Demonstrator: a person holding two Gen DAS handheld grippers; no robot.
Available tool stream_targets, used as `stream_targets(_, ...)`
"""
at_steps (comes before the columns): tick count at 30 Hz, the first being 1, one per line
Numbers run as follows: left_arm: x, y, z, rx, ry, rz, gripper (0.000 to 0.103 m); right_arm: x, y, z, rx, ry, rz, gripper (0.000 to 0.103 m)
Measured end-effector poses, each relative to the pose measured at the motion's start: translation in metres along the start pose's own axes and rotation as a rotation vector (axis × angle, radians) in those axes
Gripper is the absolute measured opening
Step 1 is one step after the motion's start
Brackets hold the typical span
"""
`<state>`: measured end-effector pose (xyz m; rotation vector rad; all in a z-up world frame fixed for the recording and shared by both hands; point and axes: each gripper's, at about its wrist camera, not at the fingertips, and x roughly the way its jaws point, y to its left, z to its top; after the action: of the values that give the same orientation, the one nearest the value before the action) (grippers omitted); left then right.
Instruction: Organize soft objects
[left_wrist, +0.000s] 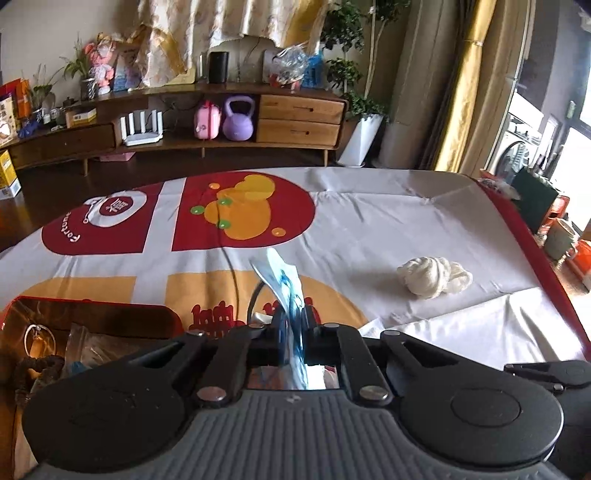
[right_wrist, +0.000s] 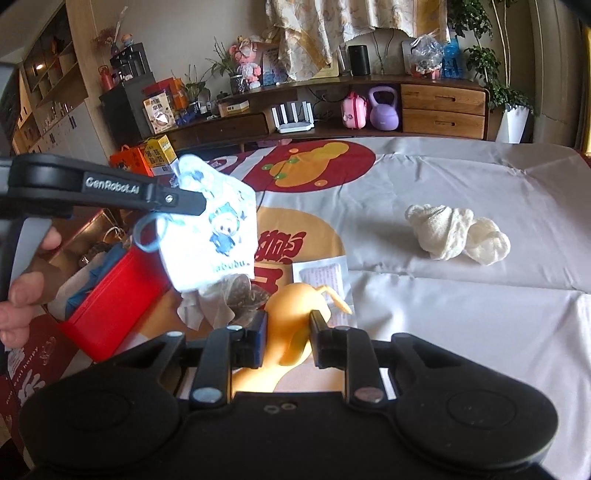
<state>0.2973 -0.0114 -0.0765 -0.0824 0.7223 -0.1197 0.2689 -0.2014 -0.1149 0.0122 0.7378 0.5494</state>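
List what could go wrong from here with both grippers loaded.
1. The left gripper pinches only an edge of the printed face mask; most of it dangles, so it might slip free or swing into something.
2. The right gripper squeezes a soft yellow toy; its rounded, yielding body could squirt out if the grip loosens.
3. The mask hangs just above crumpled clutter beside the red box and may snag there.

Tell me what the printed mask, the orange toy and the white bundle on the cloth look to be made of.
Printed mask: thin non-woven fabric, matte, hanging limp with a soft ear loop. Orange toy: probably soft rubber or silicone, smooth with a faint sheen, held between the gripper pads. White bundle: knitted or gauzy cloth, with an open ribbed weave, knotted and crumpled.
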Motion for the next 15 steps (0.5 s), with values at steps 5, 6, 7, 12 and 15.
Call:
stream_targets(5,-0.015,-0.002,-0.002,-0.002,-0.010,-0.012,0.006,-0.015,0.005,0.003,-0.009,-0.026,0.010,0.021)
stream_targets(6,-0.018,-0.002,-0.002,-0.004,-0.011,-0.014,0.006,-0.019,0.007,0.004,-0.014,-0.030,0.011,0.021)
stream_targets(7,-0.020,-0.001,-0.003,-0.008,-0.010,-0.014,0.005,-0.022,0.008,0.005,-0.016,-0.034,0.012,0.021)
stream_targets(12,-0.025,-0.001,-0.009,-0.019,0.002,-0.012,0.004,-0.034,0.011,0.005,-0.022,-0.045,0.010,0.021)
stream_targets(15,-0.024,0.000,-0.014,-0.032,0.030,-0.004,0.005,-0.038,0.008,0.002,-0.016,-0.042,0.010,0.021)
